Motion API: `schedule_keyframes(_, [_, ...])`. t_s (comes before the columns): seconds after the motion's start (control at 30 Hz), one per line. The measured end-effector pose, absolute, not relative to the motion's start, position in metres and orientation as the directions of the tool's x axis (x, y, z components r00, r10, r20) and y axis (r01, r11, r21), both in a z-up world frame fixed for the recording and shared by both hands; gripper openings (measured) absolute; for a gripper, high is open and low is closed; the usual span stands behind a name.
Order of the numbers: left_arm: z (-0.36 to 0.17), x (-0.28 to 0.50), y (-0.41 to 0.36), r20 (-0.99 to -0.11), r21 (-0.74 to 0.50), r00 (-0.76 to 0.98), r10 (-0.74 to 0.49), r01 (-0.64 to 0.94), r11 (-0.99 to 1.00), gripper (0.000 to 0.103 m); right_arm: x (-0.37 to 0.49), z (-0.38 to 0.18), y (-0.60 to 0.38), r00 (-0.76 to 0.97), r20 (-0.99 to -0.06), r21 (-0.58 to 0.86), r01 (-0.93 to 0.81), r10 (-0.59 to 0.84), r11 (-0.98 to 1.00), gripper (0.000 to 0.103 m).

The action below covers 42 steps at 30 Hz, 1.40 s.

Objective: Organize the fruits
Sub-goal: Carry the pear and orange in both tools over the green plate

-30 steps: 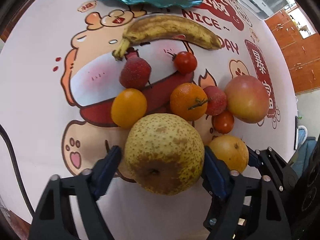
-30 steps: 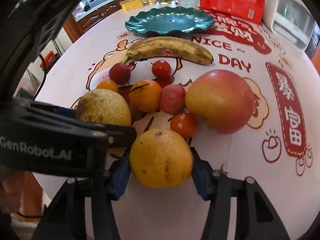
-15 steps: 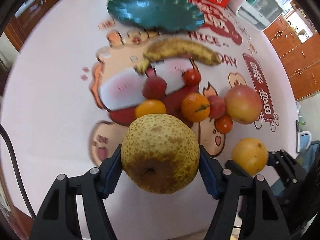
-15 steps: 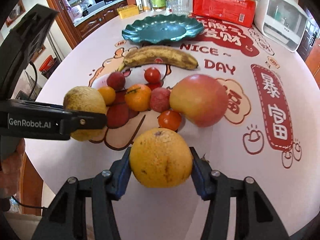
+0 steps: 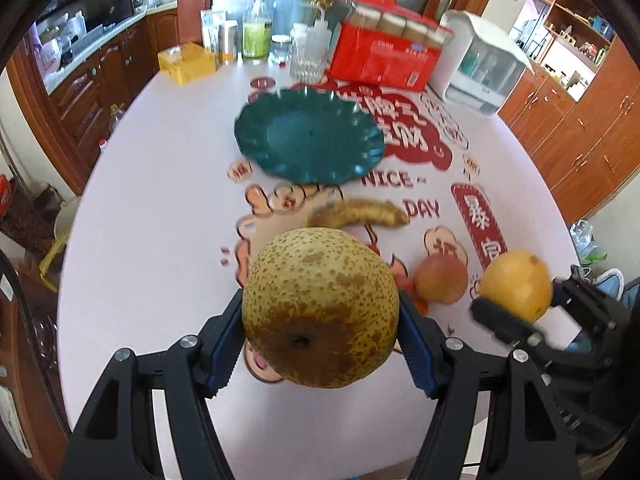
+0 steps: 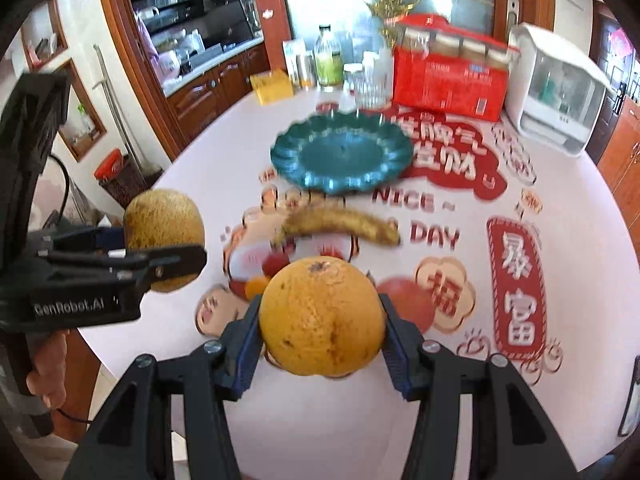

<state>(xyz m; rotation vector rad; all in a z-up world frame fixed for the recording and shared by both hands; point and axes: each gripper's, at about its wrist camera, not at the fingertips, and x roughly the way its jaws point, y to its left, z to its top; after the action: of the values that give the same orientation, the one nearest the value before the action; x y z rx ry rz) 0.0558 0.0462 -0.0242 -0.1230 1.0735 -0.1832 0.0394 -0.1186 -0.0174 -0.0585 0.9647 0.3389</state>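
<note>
My left gripper is shut on a speckled yellow-brown pear and holds it high above the table; the pear also shows in the right wrist view. My right gripper is shut on a large orange, also lifted; it shows in the left wrist view. A scalloped teal plate stands empty farther back. A banana, a red-yellow apple and small red and orange fruits lie on the printed tablecloth below, partly hidden by the held fruit.
At the table's far edge stand a red carton, a white lidded box, bottles and jars and a yellow box. Wooden cabinets surround the table. A hand holds the left gripper.
Both grippers have risen off the table with their fruit, the pear and the orange, and tilted up so the plate and the far edge of the table are in view.
</note>
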Motion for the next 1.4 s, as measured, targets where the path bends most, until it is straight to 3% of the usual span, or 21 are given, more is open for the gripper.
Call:
schedule_keyframes(0.5, [0.117,0.131,0.084,-0.772,-0.139,0.602,-0.203,0.152,0.979,0.069,0.138,0.154,-0.109,0.706,-0.683,0.009,-0.251,0.189,0.968,0.053])
schedule_keyframes(0.7, [0.137,0.173,0.084,-0.764,-0.107,0.622,-0.171,0.138,0.985,0.069,0.201,0.187,-0.103,0.721,-0.677,-0.001,-0.202,0.148,0.979,0.053])
schedule_keyframes(0.9, [0.107,0.234,0.08,-0.795,-0.121,0.587,-0.153,0.094,0.988,0.069,0.262,0.147,-0.095,0.663,-0.741,-0.041,-0.202,0.106,0.978,0.053])
schedule_keyframes(1.2, [0.005,0.309,0.061,-0.866,-0.143,0.481,-0.138,0.027,0.989,0.069,0.336,0.002,-0.101,0.434,-0.88,0.077,-0.27,0.192,0.96,0.053])
schedule_keyframes(1.4, [-0.068,0.337,0.048,-0.906,-0.135,0.403,-0.128,0.012,0.991,0.069,0.358,-0.082,-0.106,0.313,-0.925,0.123,-0.287,0.214,0.95,0.053])
